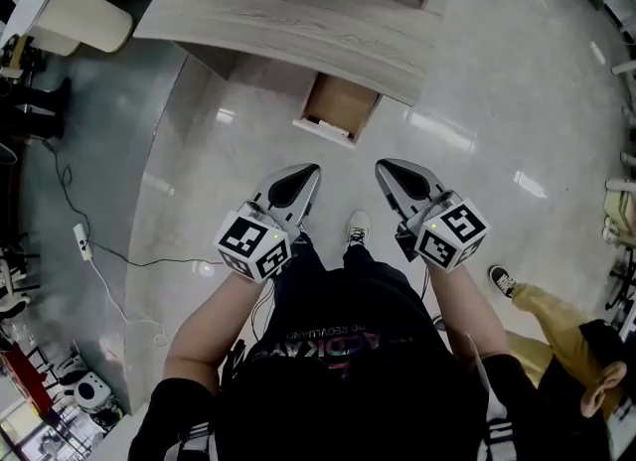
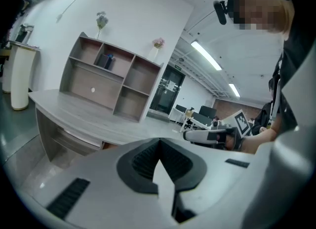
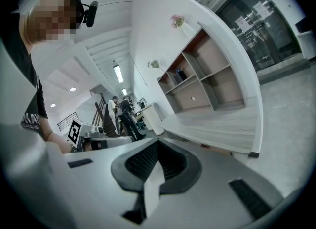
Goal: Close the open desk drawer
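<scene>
While you hold them side by side at waist height, your grey, marker-cubed left gripper (image 1: 306,176) and matching right gripper (image 1: 388,173) are both clenched, with nothing between the jaws. Both tips point toward the open brown wooden drawer (image 1: 340,103). It juts from under the curved pale wood-grain desk (image 1: 288,12), apart from either tip, above the glossy pale floor (image 1: 467,91).
</scene>
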Demonstrator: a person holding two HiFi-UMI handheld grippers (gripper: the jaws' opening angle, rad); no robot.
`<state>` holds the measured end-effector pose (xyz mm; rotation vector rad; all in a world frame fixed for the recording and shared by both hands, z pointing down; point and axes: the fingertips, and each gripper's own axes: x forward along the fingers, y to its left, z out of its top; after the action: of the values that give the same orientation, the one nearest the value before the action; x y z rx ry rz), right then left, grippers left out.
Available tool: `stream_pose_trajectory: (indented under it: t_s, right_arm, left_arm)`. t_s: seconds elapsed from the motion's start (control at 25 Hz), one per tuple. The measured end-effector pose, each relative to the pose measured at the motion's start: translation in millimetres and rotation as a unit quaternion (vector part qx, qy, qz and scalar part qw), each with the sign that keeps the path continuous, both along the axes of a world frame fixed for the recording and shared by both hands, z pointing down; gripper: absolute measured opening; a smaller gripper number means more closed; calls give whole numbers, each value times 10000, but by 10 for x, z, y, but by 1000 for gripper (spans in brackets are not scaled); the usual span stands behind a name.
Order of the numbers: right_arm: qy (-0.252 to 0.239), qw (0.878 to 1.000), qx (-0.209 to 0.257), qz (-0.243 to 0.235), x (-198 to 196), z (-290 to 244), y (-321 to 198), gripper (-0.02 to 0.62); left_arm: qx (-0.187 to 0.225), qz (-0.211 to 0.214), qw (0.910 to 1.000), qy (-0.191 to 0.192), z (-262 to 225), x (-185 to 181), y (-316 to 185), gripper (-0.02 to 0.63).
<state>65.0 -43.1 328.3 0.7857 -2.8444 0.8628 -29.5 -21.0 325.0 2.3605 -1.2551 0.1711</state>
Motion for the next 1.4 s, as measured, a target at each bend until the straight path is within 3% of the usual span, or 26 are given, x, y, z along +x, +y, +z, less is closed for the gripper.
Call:
stream_pose_trajectory:
  t_s: [0.48,1.4]
  right_arm:
    - [160,9978,-179,624,-207,274,-175,9]
    - [674,9855,-669,1405,-201,1550,-291,9]
  left_arm:
    - [-165,364,9987,-328,327,-368,-160,11]
    - [-451,195,9957,-791,1699,-996,-500,11]
